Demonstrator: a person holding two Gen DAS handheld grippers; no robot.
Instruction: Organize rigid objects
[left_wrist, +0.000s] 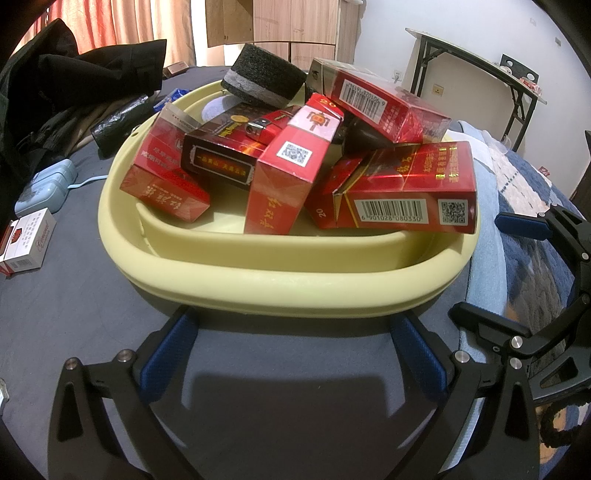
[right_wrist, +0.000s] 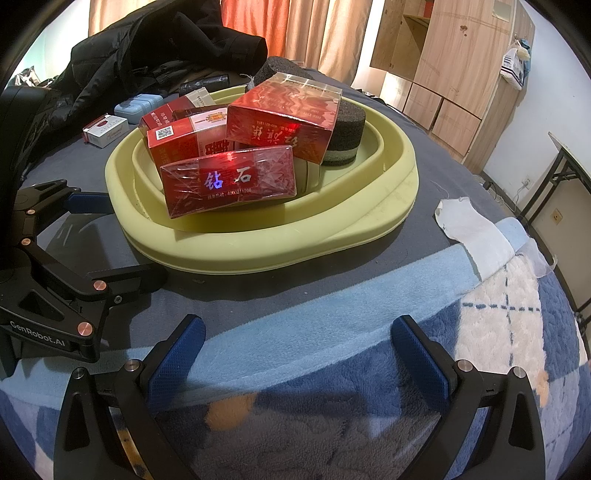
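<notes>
Looking at this, most of the sorting seems done already: the red packs (left_wrist: 280, 184) are heaped in the yellow basin (left_wrist: 295, 288) along with a dark foam block (left_wrist: 264, 79), stacked loosely on each other rather than lined up, probably just dropped in to gather them.

One white pack (left_wrist: 27, 240) sits outside on the grey sheet (left_wrist: 92, 295), left of the basin near a blue case (left_wrist: 46, 186), so my guess is that's the leftover to collect.

Left claw (left_wrist: 295, 354) hovers just in front of the basin rim, fingers spread wide, holding nothing. Right claw (right_wrist: 295, 354) is the same, wide open and empty, hanging over the plaid blanket (right_wrist: 498, 332) a bit back from the basin.
</notes>
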